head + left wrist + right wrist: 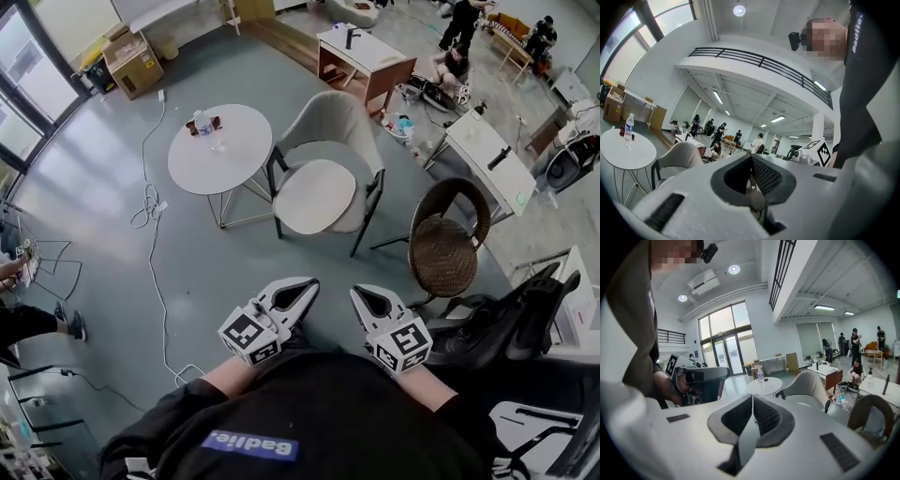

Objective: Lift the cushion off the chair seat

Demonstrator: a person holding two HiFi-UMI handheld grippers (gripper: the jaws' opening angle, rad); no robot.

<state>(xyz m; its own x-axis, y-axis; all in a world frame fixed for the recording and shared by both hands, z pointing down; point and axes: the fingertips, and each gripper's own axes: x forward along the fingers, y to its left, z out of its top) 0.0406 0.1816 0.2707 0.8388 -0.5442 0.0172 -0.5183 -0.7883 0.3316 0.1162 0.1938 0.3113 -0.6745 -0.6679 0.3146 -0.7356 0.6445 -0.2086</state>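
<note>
Head view puts the round, flat cream cushion (314,195) on the seat of the beige shell chair with black legs (335,120), well apart from both grippers. The left gripper (303,287) and right gripper (367,296) are each clenched on nothing, close to the body.

Likely trouble: a pinch at 1 edge could let the pad fold or slip, and closed jaws would only shove it against the wrapping backrest.

A round white table (220,155) carrying a clear bottle (202,123) stands just left of the chair, and a brown wicker chair (443,251) is to its right. A white floor cable (156,272) trails left of the approach and could snag feet.
</note>
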